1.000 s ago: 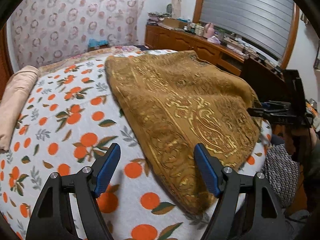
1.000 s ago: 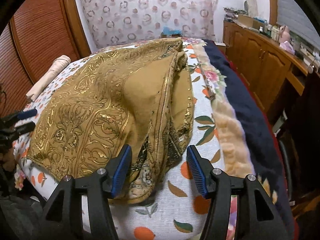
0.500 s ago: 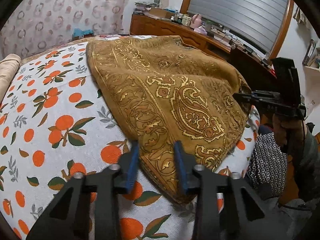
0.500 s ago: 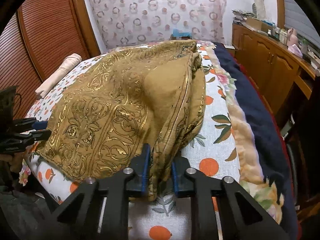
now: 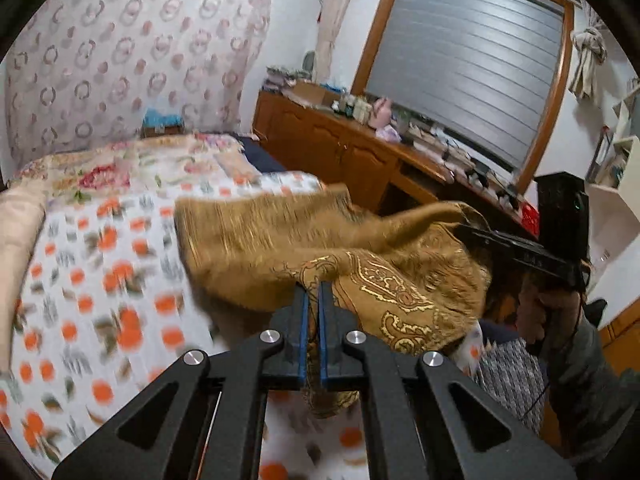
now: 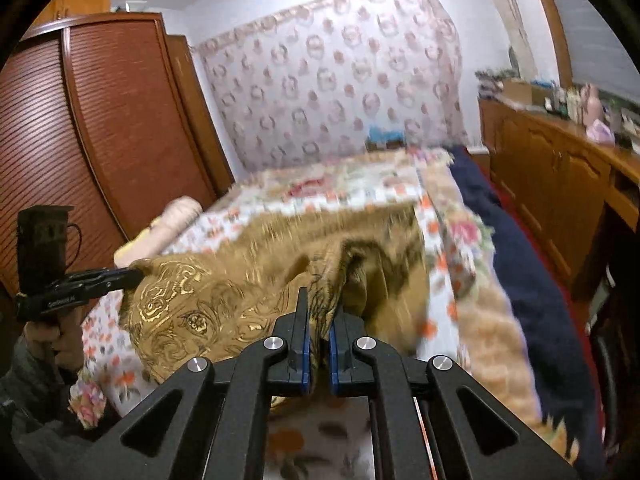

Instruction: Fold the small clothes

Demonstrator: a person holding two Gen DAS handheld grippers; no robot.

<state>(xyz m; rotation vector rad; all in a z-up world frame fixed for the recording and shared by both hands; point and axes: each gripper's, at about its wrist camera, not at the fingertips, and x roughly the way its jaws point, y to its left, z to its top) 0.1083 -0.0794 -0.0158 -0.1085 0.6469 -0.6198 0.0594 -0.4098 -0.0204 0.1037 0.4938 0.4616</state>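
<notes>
Left wrist: limp, gold-patterned brown cloth (image 5: 392, 280).

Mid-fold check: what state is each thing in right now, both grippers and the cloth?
Left hand-held gripper: shut on the cloth's near edge.
Right hand-held gripper: shut on the cloth's other near corner.
Gold-patterned brown cloth: near edge raised, far part resting on the bed.
Window blind: down.

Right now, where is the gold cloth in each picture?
Left wrist view: the gold cloth fills the middle, pinched in the left tongs, its right end in the right tongs.
Right wrist view: it sits middle-left, pinched in the right tongs, its left corner in the left tongs.
Shared landmark: the orange-print bedsheet.
</notes>
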